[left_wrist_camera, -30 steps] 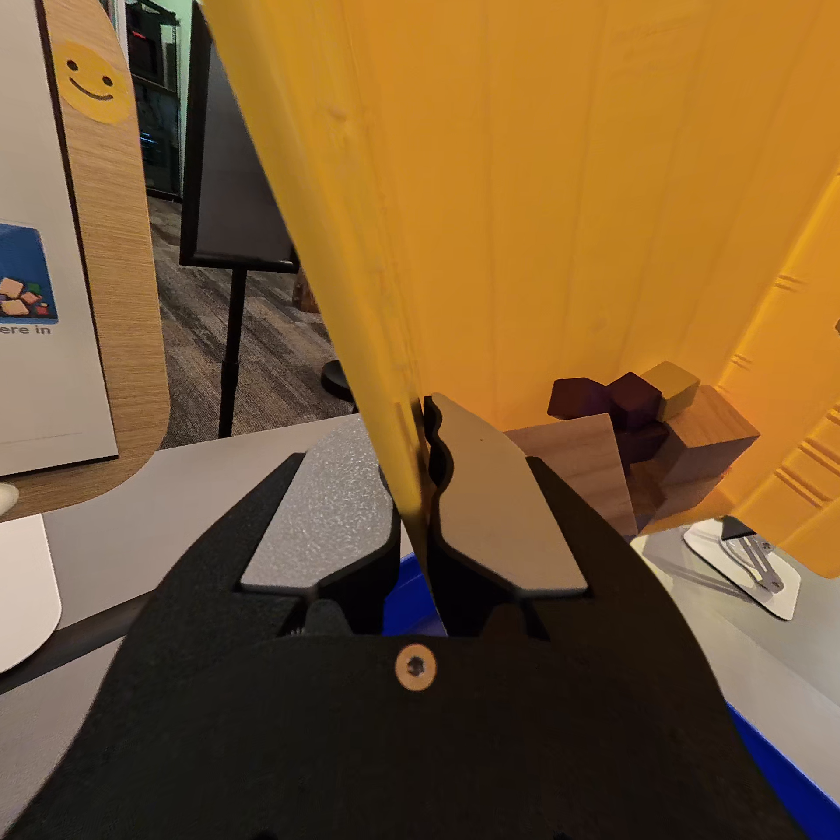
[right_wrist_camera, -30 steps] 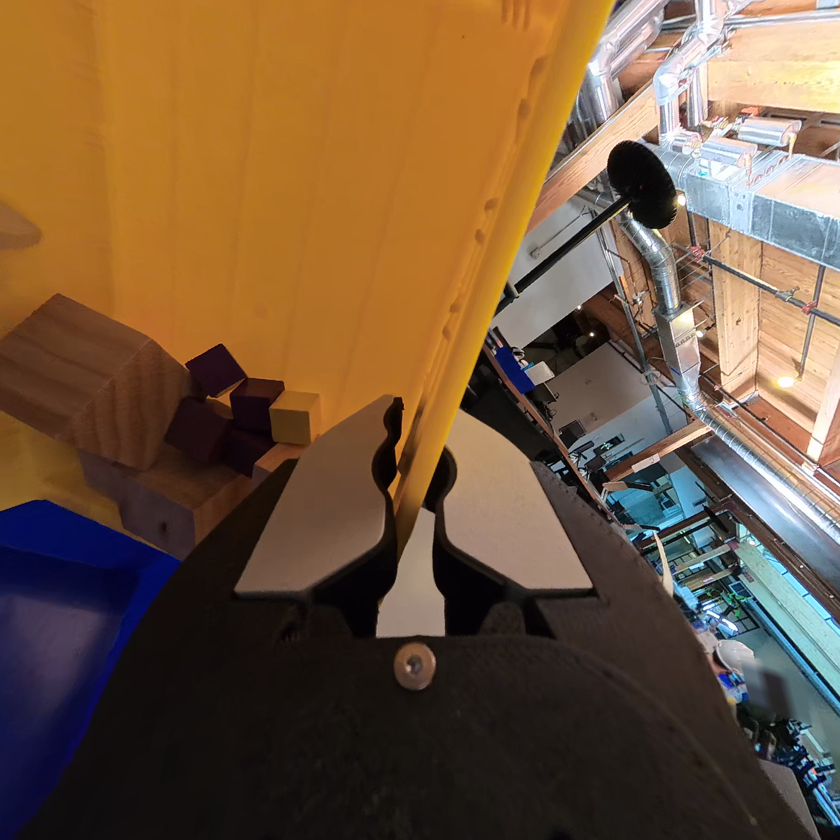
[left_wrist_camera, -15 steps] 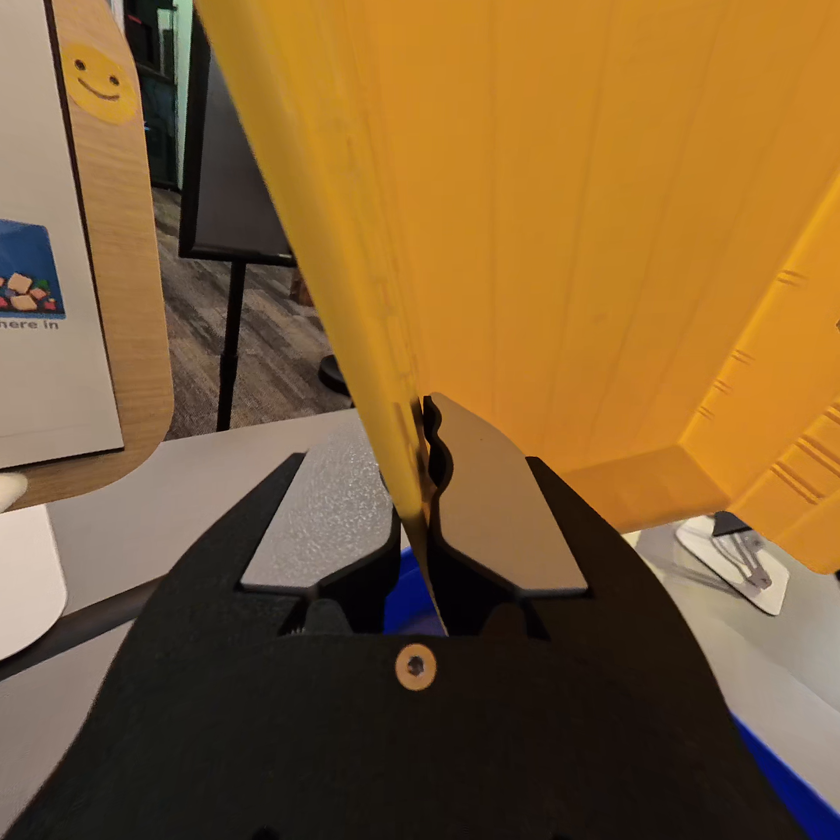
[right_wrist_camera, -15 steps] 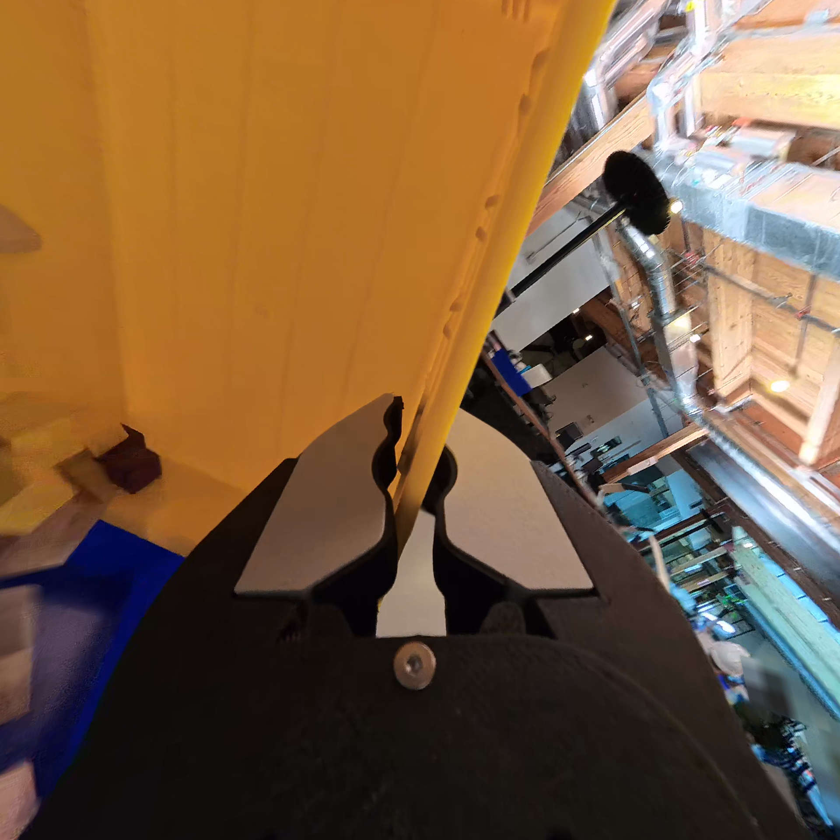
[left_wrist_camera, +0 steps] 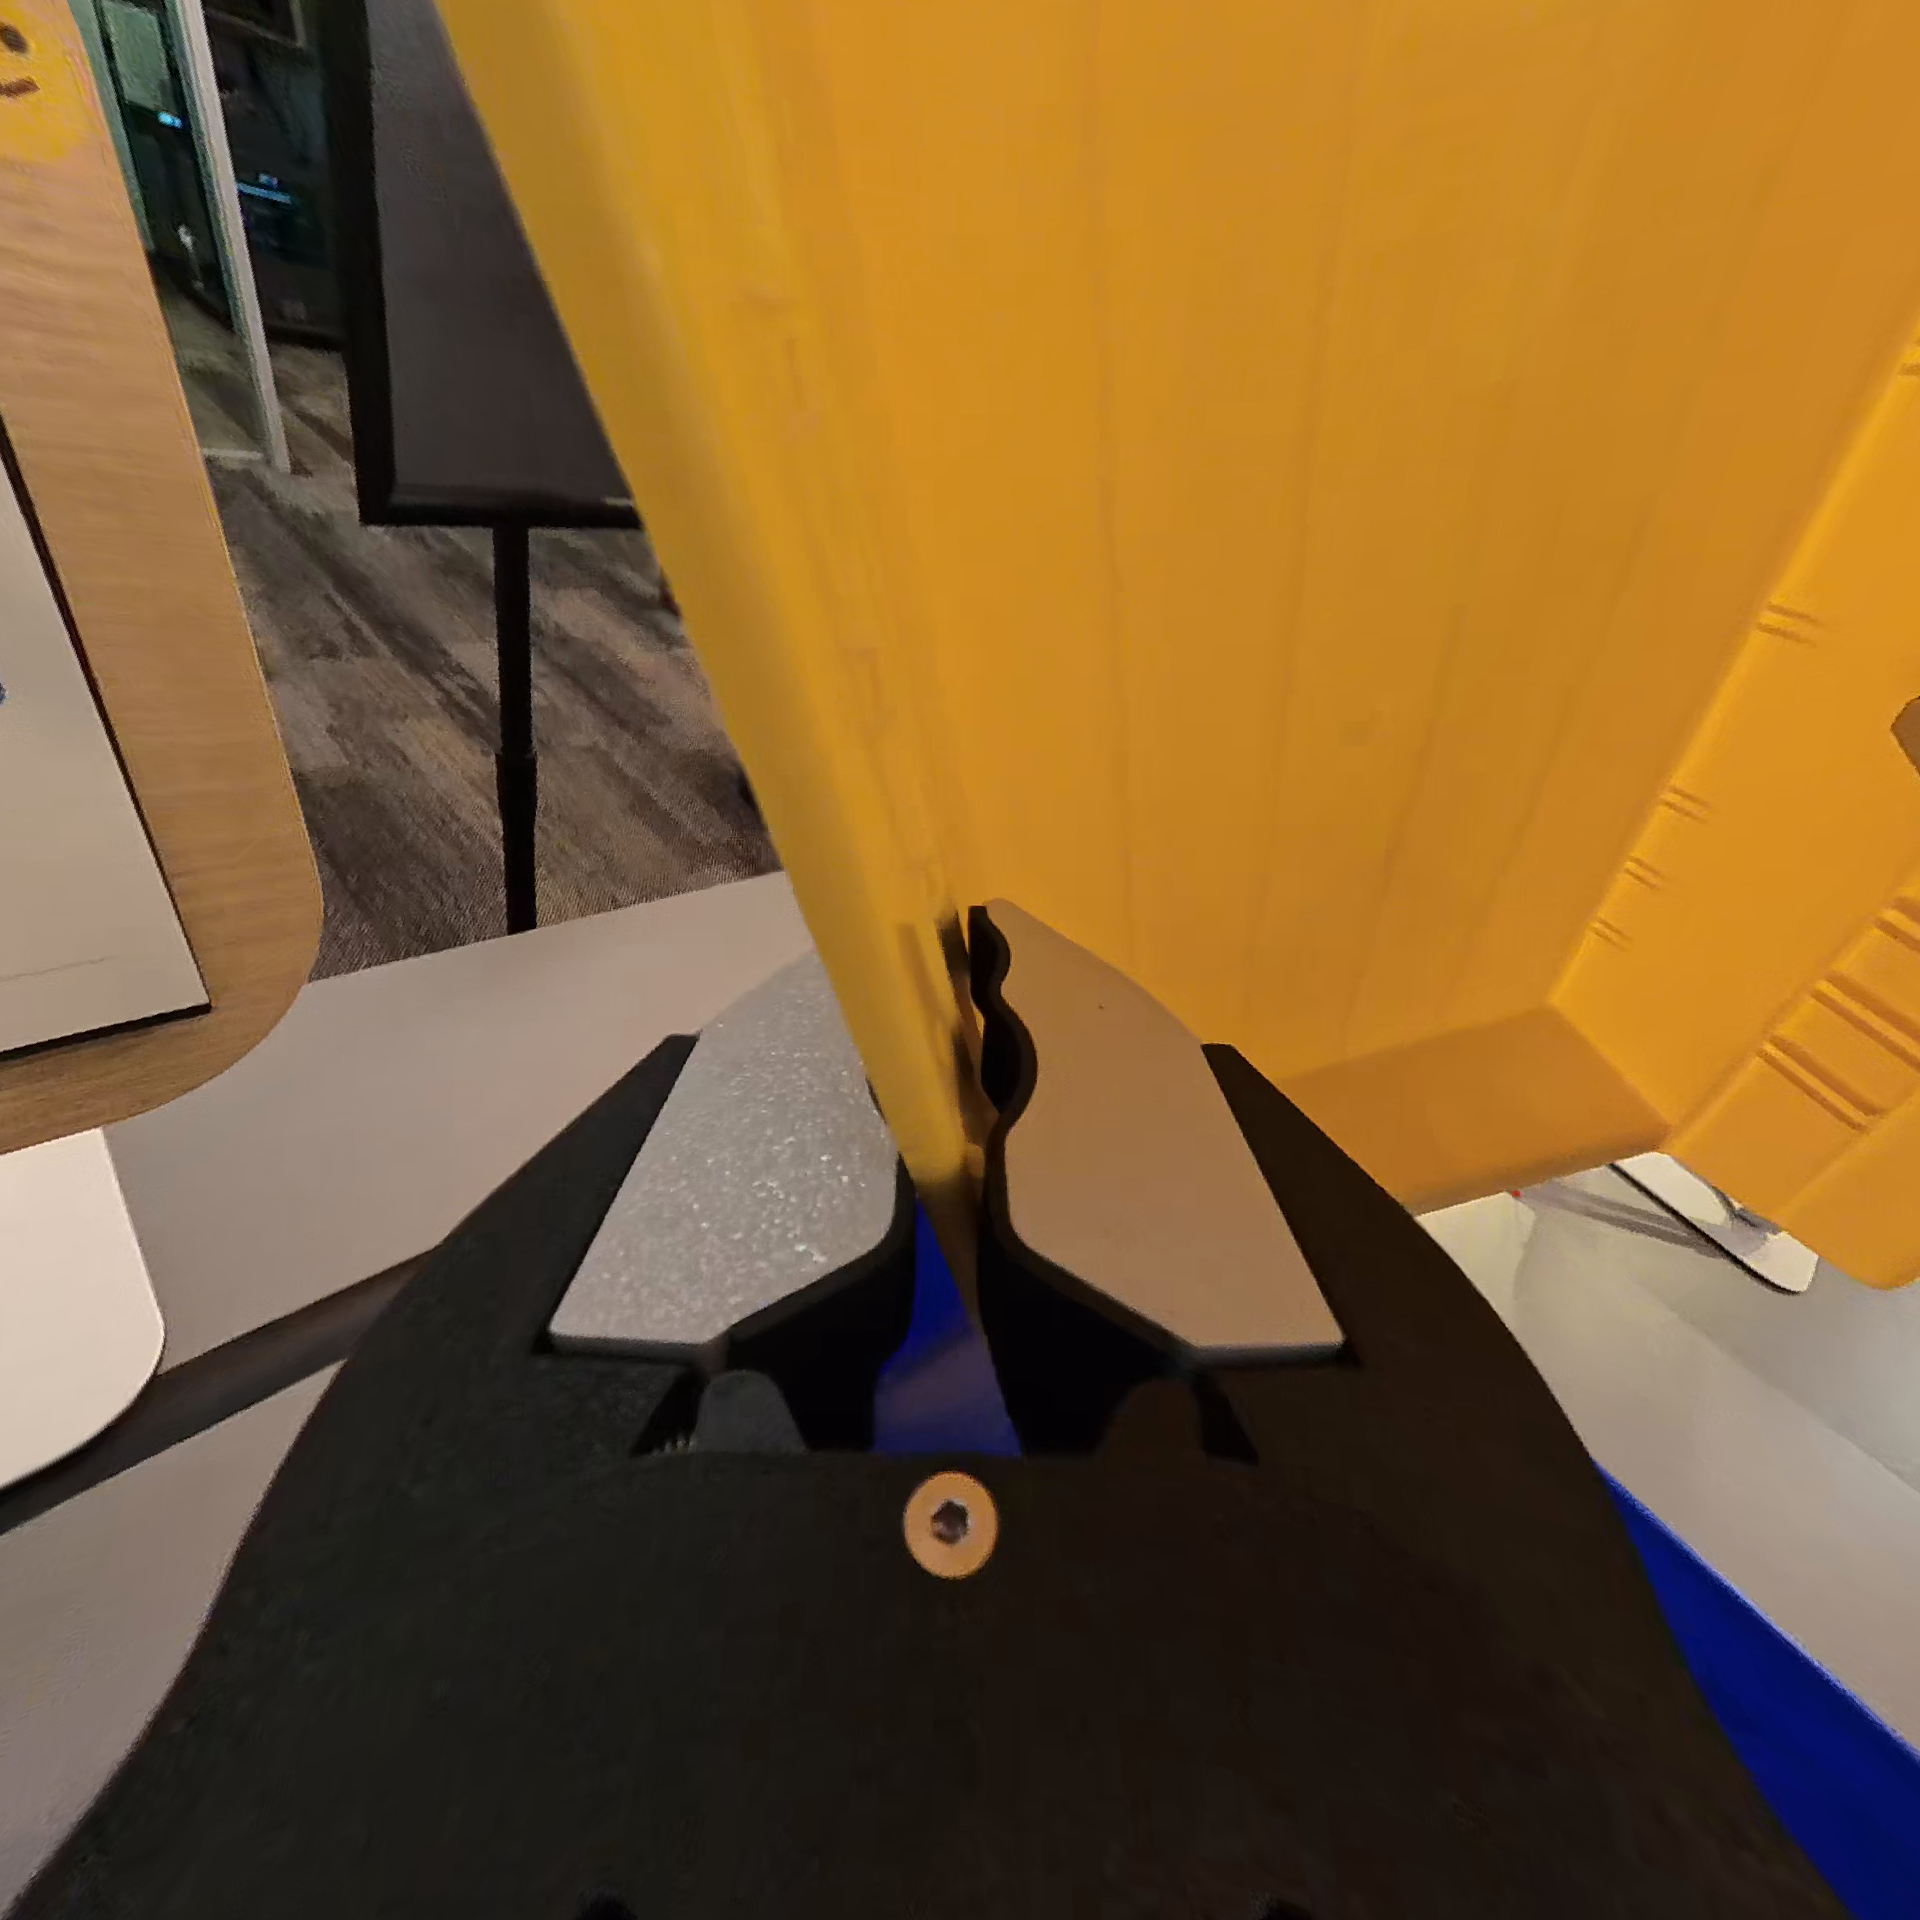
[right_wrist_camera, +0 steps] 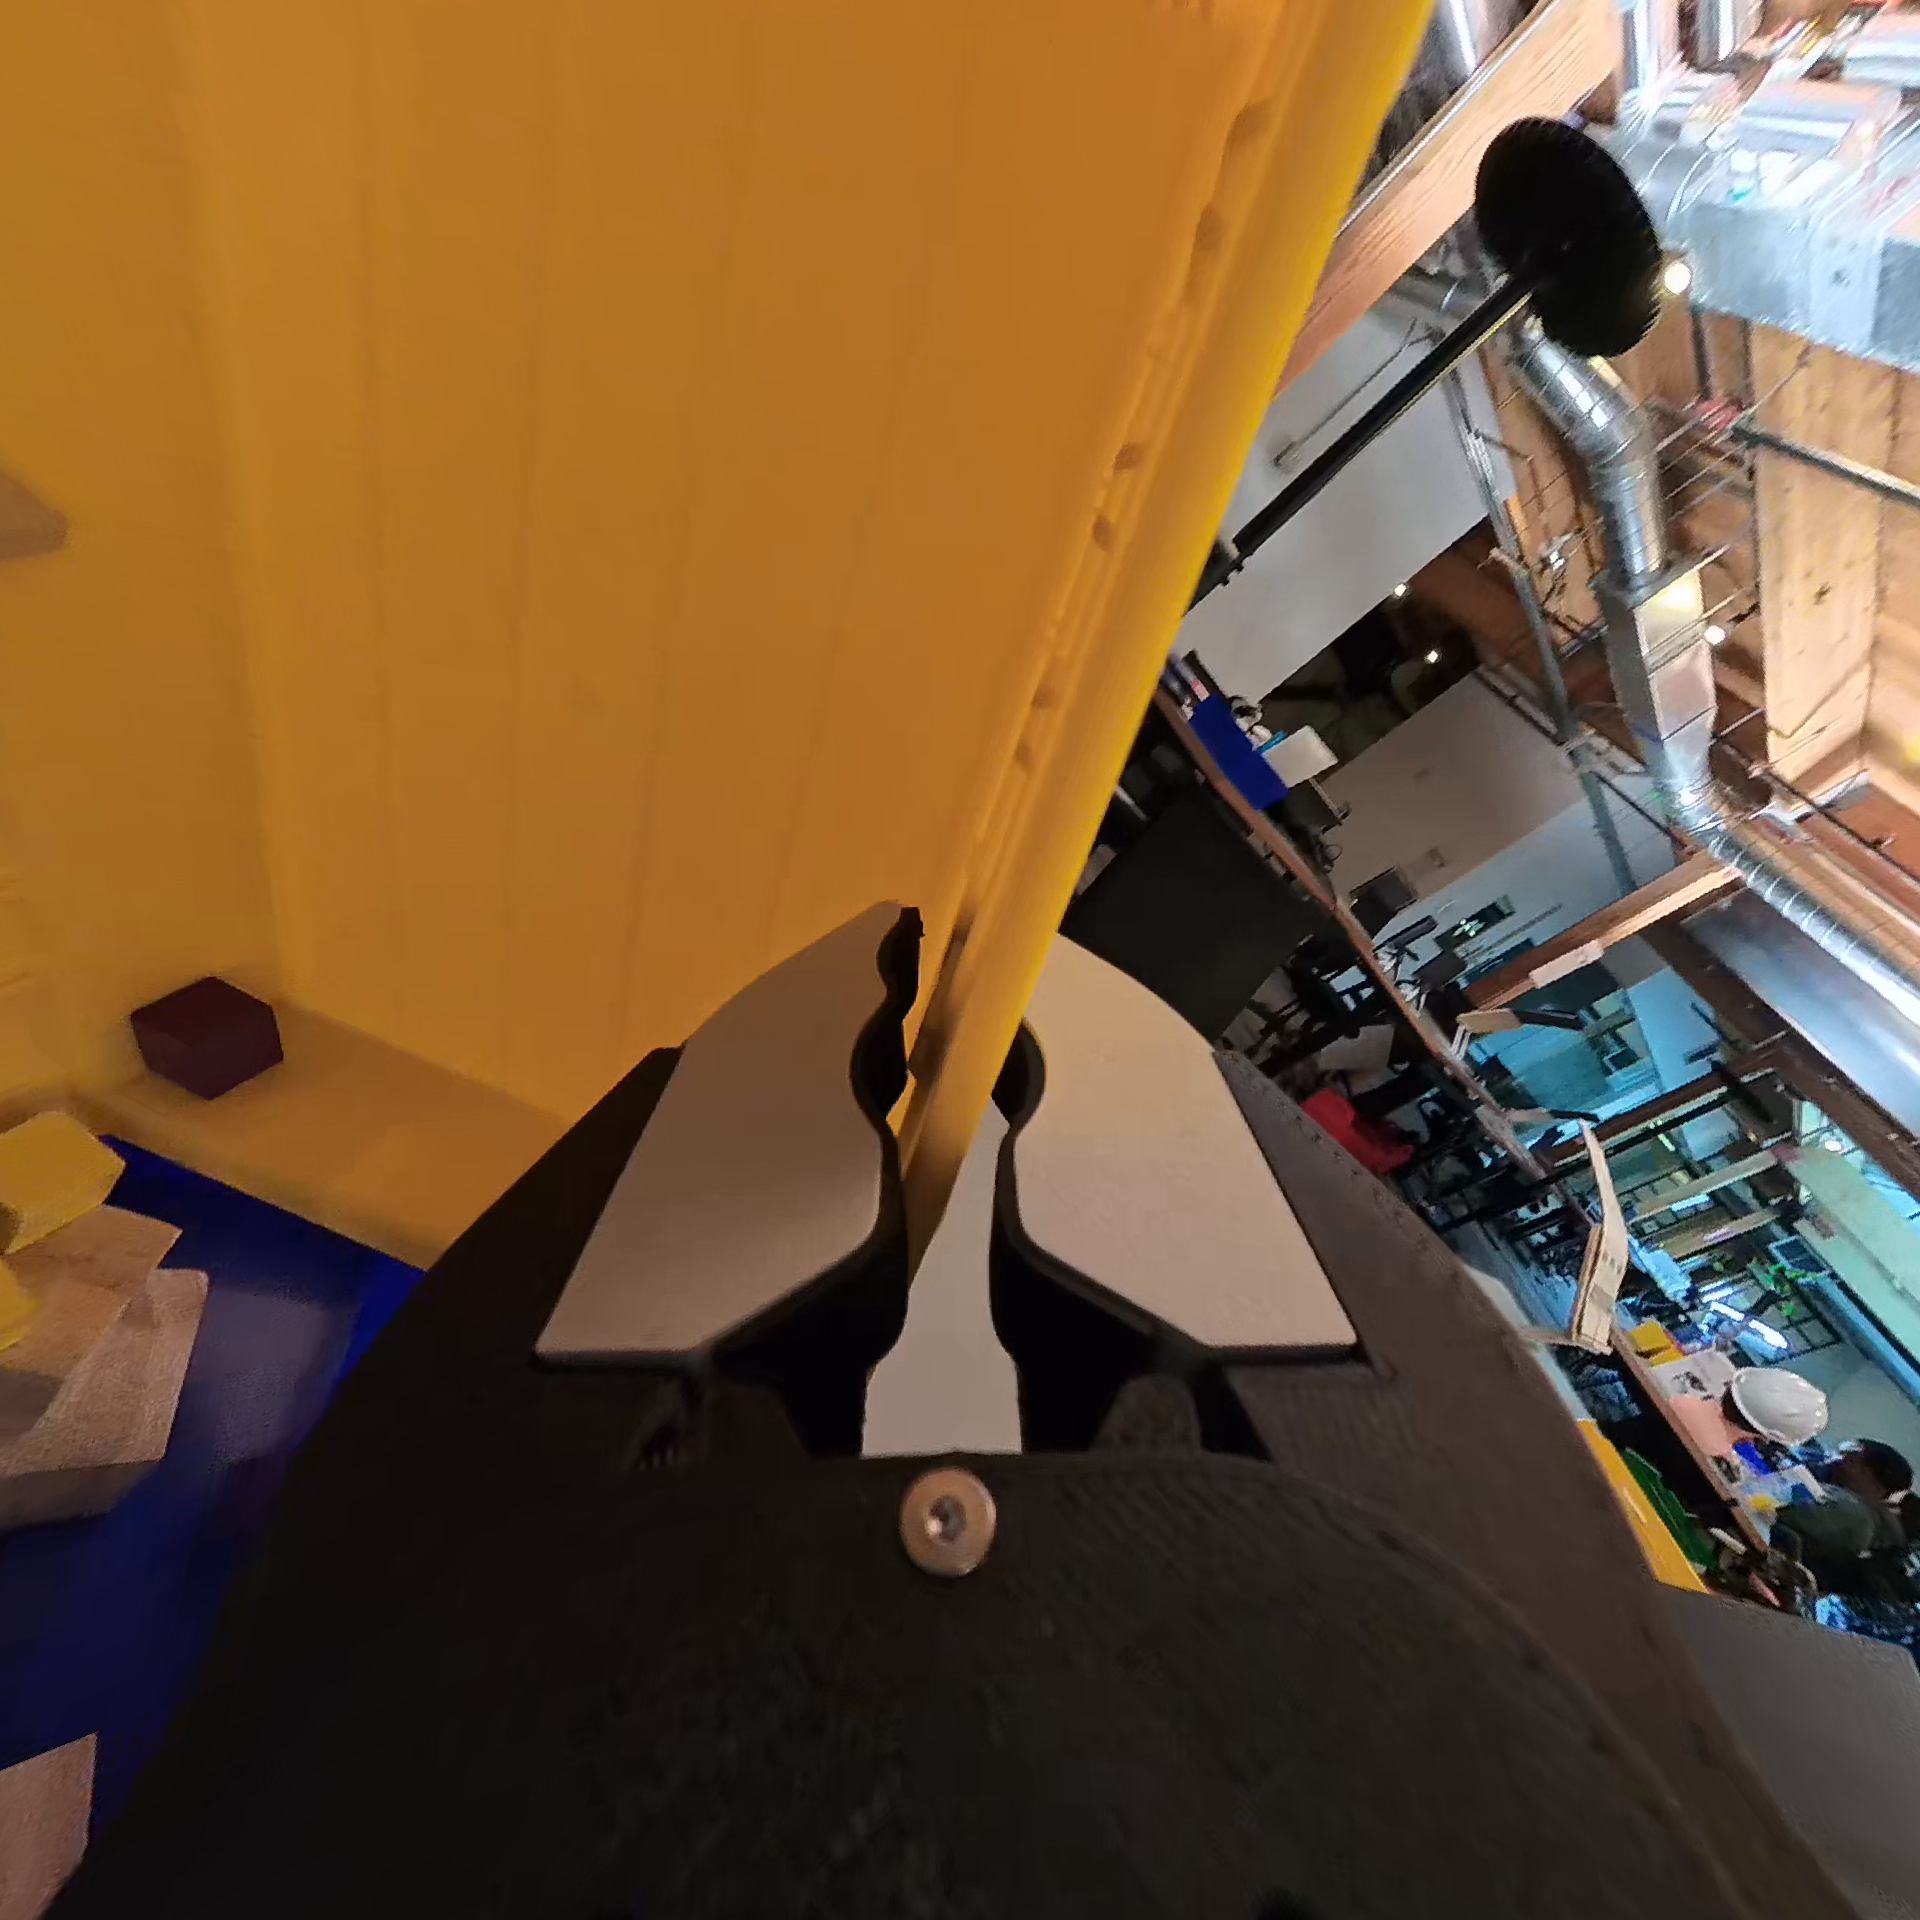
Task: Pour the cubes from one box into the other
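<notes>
The yellow box (left_wrist_camera: 1195, 468) is held steeply tilted above the blue box (left_wrist_camera: 1766, 1704). My left gripper (left_wrist_camera: 961, 935) is shut on one side wall of the yellow box. My right gripper (right_wrist_camera: 940, 935) is shut on the opposite wall (right_wrist_camera: 1101, 582). In the right wrist view the yellow box (right_wrist_camera: 623, 468) holds one dark maroon cube (right_wrist_camera: 208, 1034) on its low rim. Below it, in the blue box (right_wrist_camera: 239, 1392), lie large wooden cubes (right_wrist_camera: 94, 1382) and a yellow cube (right_wrist_camera: 52, 1174), blurred. In the left wrist view the yellow box's inside shows no cubes.
A grey table (left_wrist_camera: 468, 1060) lies under the boxes. A wooden board with a sheet on it (left_wrist_camera: 114, 644) stands at the left on a white base (left_wrist_camera: 62, 1320). A black stand (left_wrist_camera: 514, 727) stands on the floor behind. A white stand (left_wrist_camera: 1704, 1231) sits at the right.
The pile of wooden, purple and yellow cubes slid off the yellow box's low rim into the blue box. One maroon cube stays on the rim. Both grippers kept their hold.
</notes>
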### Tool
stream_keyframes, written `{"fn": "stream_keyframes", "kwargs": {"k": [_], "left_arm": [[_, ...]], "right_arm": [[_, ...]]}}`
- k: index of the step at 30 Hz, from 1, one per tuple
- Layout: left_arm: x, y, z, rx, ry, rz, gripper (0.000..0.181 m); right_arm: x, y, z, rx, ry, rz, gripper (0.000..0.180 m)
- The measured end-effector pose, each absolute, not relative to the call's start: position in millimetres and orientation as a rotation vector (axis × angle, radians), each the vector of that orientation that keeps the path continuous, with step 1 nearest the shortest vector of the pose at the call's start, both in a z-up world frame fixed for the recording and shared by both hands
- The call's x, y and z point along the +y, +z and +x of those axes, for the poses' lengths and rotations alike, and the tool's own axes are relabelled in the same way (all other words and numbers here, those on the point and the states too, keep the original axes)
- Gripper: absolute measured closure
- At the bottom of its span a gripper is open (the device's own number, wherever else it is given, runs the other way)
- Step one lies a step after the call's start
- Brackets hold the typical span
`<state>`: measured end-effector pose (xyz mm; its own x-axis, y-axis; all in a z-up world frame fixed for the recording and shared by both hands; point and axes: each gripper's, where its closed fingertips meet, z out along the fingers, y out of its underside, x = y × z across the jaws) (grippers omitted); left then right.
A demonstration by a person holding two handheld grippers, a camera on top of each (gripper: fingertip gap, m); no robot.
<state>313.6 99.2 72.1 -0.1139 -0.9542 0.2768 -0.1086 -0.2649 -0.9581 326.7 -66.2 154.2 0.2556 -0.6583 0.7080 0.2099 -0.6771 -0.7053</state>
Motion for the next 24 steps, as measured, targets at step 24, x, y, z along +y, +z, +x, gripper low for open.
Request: {"fn": "stream_keyframes", "kwargs": {"k": [24], "left_arm": [[94, 129, 275, 1.147, -1.555, -1.158, 0.172]], "right_arm": [[-75, 188, 275, 0.259, -1.573, -1.49, 0.164]]}}
